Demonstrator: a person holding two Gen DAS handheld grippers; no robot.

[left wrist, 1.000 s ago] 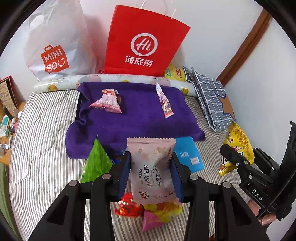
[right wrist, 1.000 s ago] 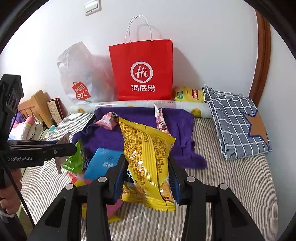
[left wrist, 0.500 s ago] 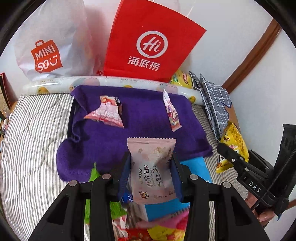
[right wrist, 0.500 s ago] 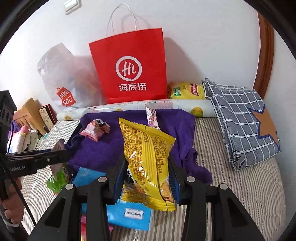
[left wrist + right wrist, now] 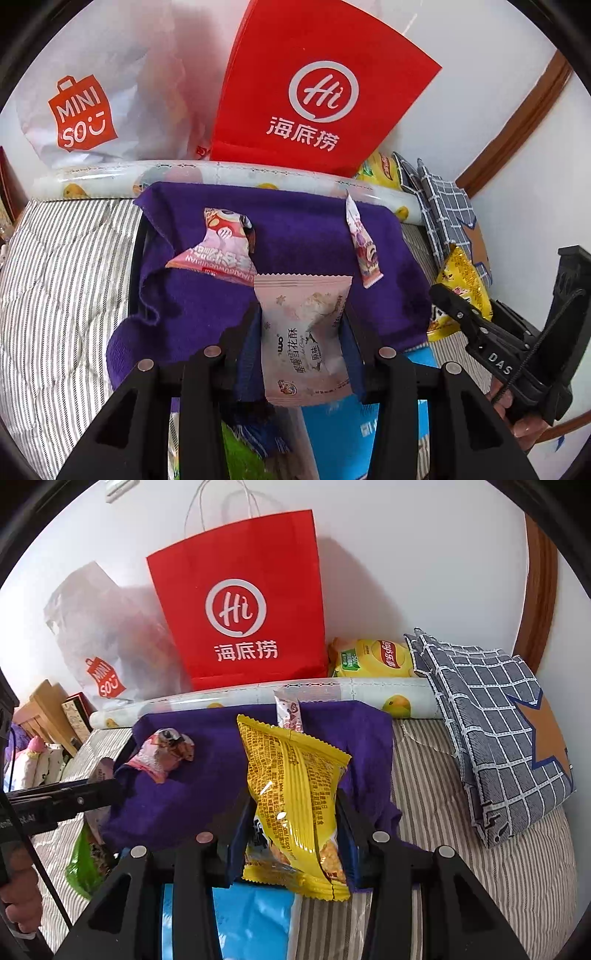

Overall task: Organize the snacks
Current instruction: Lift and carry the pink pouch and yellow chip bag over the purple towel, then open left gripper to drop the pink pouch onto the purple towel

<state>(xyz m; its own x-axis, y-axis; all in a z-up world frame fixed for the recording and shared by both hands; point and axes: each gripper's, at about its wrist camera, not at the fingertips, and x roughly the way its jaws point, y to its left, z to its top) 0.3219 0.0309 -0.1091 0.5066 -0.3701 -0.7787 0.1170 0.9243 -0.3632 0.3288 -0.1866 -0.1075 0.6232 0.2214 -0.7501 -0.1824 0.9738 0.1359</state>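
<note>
My left gripper [image 5: 301, 321] is shut on a pale pink snack packet [image 5: 303, 332], held upright over the near edge of the purple towel [image 5: 303, 229]. My right gripper [image 5: 295, 812] is shut on a yellow snack bag [image 5: 295, 790], also over the towel's [image 5: 218, 760] near edge. On the towel lie a pink crumpled packet [image 5: 218, 247] at left and a slim pink-white stick packet [image 5: 362, 243] at right. A blue packet [image 5: 251, 919] and a green packet [image 5: 83, 864] lie on the striped bed below the grippers.
A red Hi paper bag [image 5: 317, 96] and a white Miniso bag [image 5: 92, 99] stand against the wall behind a rolled printed mat [image 5: 229, 175]. A yellow chips bag [image 5: 373, 659] and a folded checked cloth [image 5: 495, 716] lie at right. Bedside clutter is at far left.
Both grippers have moved forward toward the purple towel with their packets still held. The loose snack pile has slipped down below the fingers.
</note>
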